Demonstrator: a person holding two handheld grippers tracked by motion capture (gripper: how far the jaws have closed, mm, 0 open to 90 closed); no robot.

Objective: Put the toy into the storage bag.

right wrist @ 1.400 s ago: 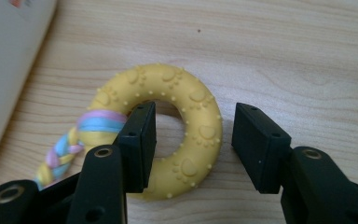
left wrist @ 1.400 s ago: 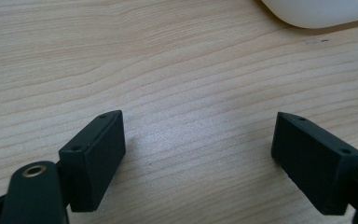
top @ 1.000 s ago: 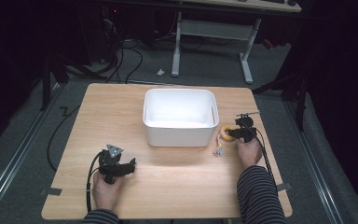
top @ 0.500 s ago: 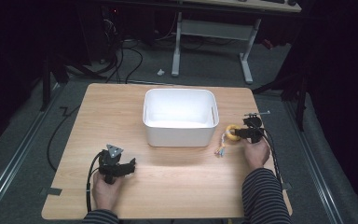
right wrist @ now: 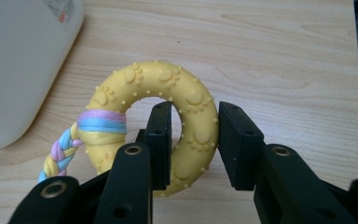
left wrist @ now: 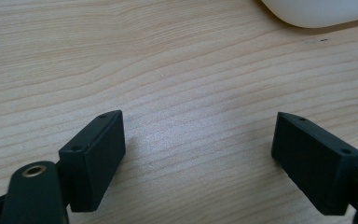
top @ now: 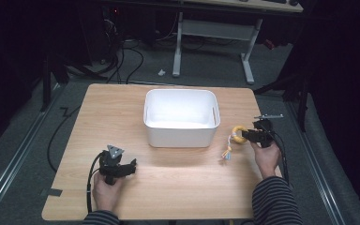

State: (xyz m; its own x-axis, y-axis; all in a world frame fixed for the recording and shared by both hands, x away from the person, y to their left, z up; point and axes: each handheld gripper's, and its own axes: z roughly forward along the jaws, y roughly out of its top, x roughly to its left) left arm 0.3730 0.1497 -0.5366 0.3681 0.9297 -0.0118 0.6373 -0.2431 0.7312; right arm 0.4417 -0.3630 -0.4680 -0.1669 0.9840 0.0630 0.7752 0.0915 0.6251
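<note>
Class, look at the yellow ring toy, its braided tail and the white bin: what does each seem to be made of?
Yellow ring toy: probably rubber or soft plastic, matte, with moulded paw prints and small bumps.
Braided tail: looks like soft fabric cord, pastel strands plaited together.
White bin: likely plastic, smooth with a slight sheen, rounded corners and a slot handle.

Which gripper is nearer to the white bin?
Right. The right gripper holds the yellow ring just beside the white bin. The left gripper rests open on the table, farther toward the person.
</note>
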